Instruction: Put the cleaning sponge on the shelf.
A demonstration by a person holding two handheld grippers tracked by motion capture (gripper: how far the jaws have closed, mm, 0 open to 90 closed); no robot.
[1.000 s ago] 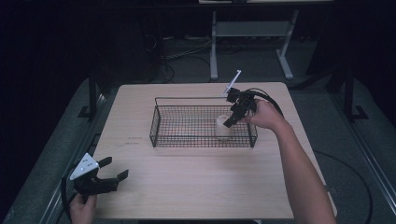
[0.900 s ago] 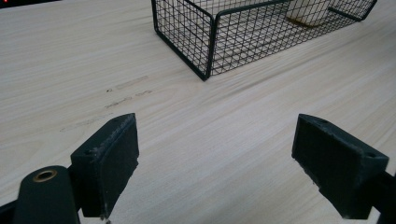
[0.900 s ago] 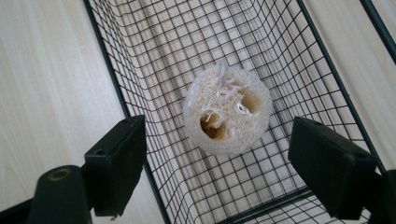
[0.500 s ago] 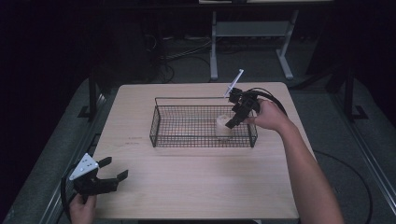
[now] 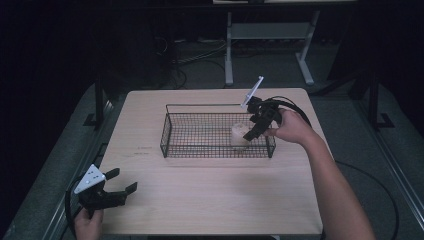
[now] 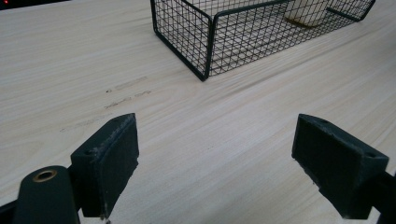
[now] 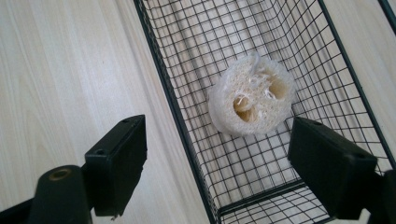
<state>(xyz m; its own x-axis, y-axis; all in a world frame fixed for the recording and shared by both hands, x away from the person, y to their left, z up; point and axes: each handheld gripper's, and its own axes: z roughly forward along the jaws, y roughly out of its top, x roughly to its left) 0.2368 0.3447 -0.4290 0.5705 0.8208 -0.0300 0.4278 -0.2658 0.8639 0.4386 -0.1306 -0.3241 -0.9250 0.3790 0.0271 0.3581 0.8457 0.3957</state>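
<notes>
Pale wood worktop under low light, dark room around it. A black wire basket sits in the middle of the high view, long side running across the frame.

Right gripper at centre right of the high view, held by the person's right hand over the basket's right end. Jaws spread wide, nothing between them. In the right gripper view the jaws straddle the basket's wire wall: one jaw over bare worktop at lower left, the other over the basket floor at lower right.

Loofah slice, off-white, round, holes through it, lies flat on the basket floor, centre of the right gripper view. In the high view it shows pale at the basket's right end, just beside the gripper.

Left gripper at lower left of the high view, in the left hand, near the worktop's front edge, well apart from the basket. Jaws wide open, empty; the left gripper view shows bare wood between them and the basket's corner in the upper middle.
</notes>
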